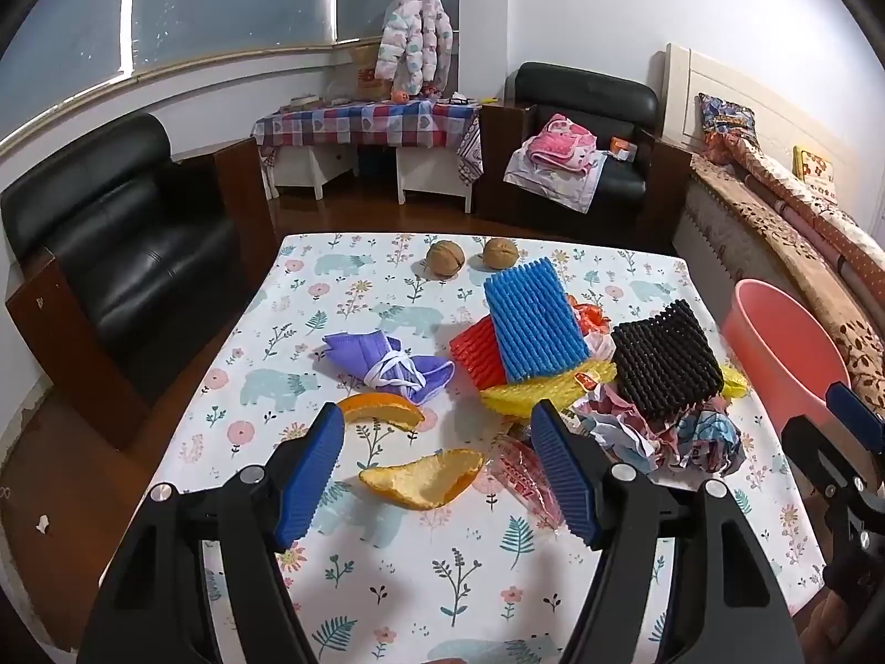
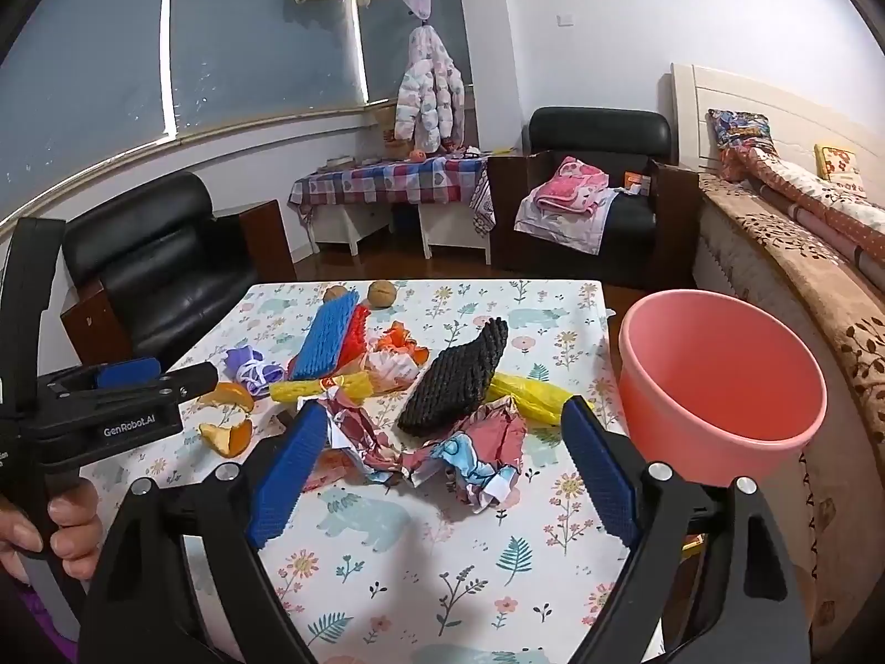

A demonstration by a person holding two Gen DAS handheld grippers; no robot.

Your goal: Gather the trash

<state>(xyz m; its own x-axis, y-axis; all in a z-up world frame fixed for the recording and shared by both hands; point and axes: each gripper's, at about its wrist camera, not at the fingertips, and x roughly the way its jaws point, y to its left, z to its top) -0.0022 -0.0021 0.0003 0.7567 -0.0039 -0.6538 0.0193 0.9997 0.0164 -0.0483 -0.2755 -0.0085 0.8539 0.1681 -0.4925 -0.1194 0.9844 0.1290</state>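
Trash lies on a floral tablecloth: two orange peels, a purple face mask, blue, red, yellow and black foam nets, and crumpled paper. A pink bin stands off the table's right edge. My left gripper is open, hovering over the nearer peel. My right gripper is open and empty, hovering before the crumpled paper.
Two walnuts sit at the table's far edge. Black armchairs stand left and behind. A bed runs along the right, behind the bin. A checked side table stands by the far wall.
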